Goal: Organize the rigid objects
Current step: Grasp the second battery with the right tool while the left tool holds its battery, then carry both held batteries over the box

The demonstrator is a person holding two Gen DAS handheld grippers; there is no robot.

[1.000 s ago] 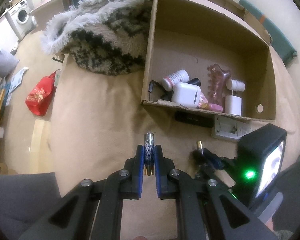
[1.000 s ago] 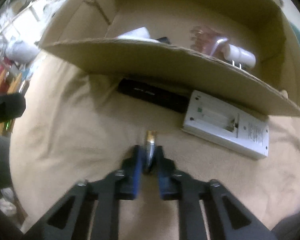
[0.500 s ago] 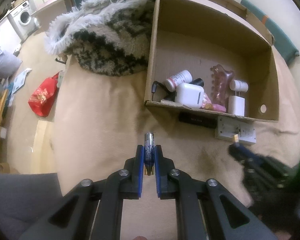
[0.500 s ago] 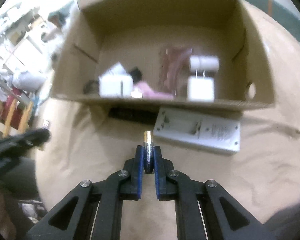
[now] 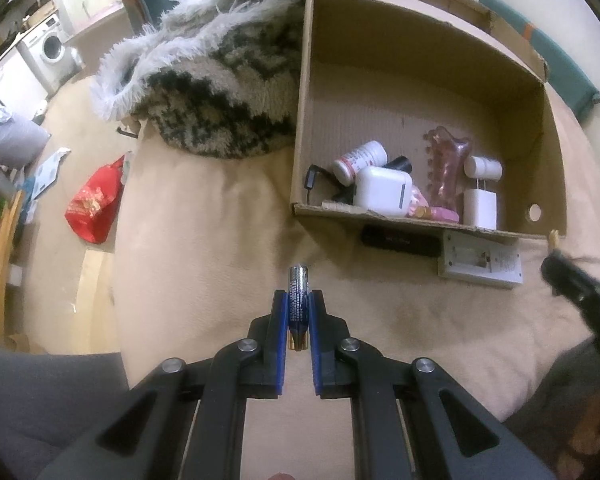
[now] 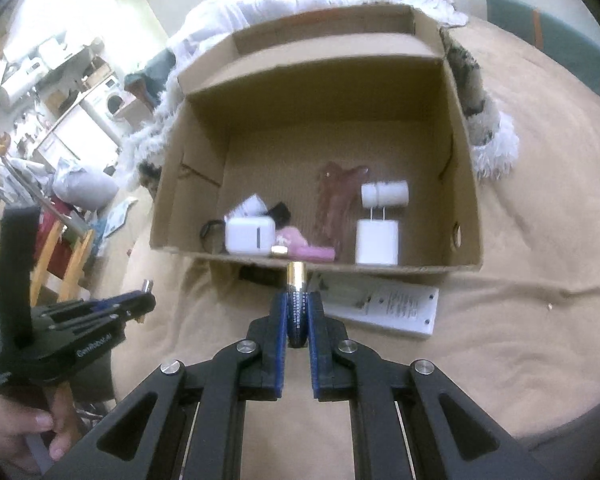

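Two batteries (image 5: pixel 299 294) (image 6: pixel 297 300) are out of the cardboard box (image 6: pixel 464 184), one per gripper. Inside the box lie two white bottles (image 5: pixel 360 159) (image 5: pixel 483 167). Against its front wall outside: one white remote (image 6: pixel 396 310).

Each wrist view looks steeply down along own hand-held gripper, close over bed (image 5: pixel 204 240). Both share cardboard box (image 5: pixel 420 96) (image 6: pixel 328 120) ahead.

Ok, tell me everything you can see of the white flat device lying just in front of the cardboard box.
The white flat rectangular plastic device lies face-down on the beige blanket, outside the open brown cardboard box and close along its front wall. Its back shows an open recessed battery bay and a block of small printed text. A black slim bar-shaped object lies just beside one end. No tool touches it.
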